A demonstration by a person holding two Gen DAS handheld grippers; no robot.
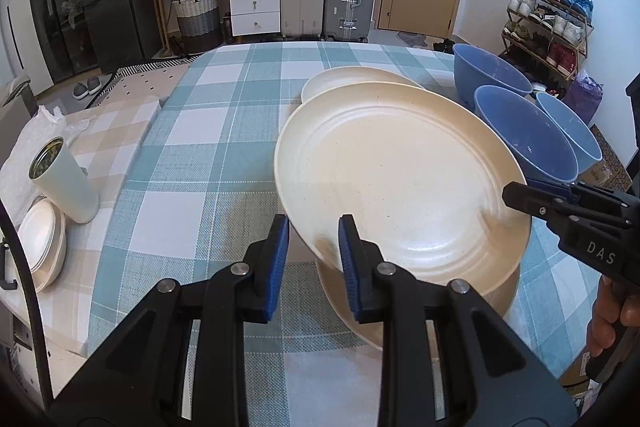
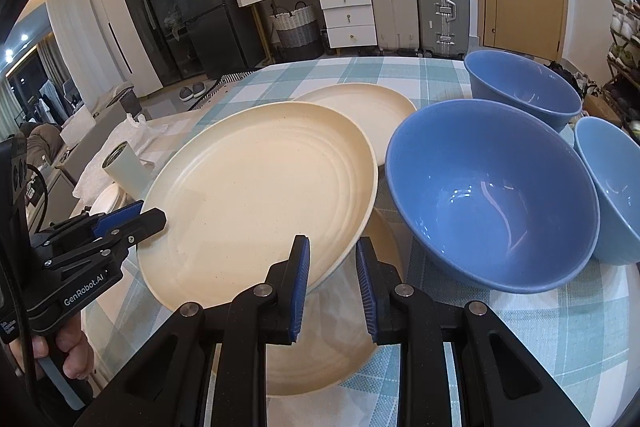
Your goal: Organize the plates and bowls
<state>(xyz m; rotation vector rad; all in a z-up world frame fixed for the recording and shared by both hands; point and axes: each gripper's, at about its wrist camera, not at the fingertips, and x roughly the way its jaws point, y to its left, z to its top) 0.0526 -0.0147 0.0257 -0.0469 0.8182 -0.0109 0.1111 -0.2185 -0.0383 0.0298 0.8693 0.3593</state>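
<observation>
The left wrist view alone showed the right gripper (image 1: 516, 197) clamped on the far rim of the raised cream plate (image 1: 400, 183), plus a shoe rack (image 1: 548, 23). The right wrist view alone showed the whole inside of the nearest blue bowl (image 2: 492, 195) and the left gripper (image 2: 152, 213) clamped on the plate's opposite rim. The plate was speckled, ringed and tilted, held above a second cream plate (image 1: 400, 315) lying on the checked surface (image 1: 200, 147); a third plate (image 2: 360, 107) lay behind, with three blue bowls beside.
</observation>
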